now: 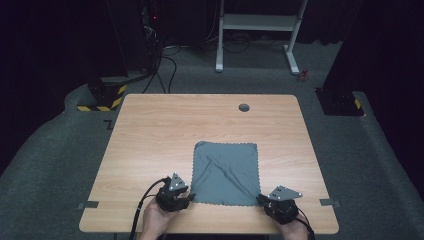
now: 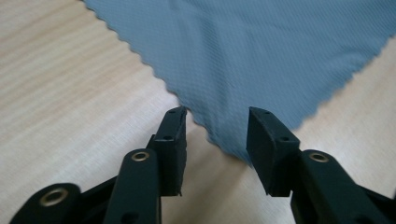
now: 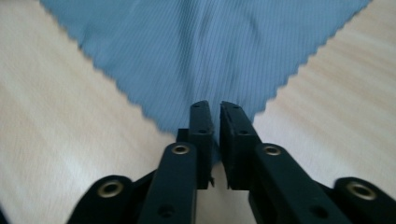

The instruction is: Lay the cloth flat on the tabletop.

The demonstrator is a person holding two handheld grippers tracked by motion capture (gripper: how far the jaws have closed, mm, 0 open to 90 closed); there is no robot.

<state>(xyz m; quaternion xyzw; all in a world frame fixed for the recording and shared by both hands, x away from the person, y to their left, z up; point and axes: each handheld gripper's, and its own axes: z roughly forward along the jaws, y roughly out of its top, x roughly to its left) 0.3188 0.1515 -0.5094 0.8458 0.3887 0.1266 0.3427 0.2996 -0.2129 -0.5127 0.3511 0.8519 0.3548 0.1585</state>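
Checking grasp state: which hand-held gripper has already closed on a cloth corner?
The right hand-held gripper: jaws pinched on the cloth. The left is open.

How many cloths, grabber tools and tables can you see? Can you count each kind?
Cloths: 1, the grey-blue cloth
Grippers: 2, the left gripper and the right gripper
Tables: 1, the wooden table
Total: 4

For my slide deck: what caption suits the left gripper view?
Open left gripper straddles a corner of the grey cloth lying on the wooden table.
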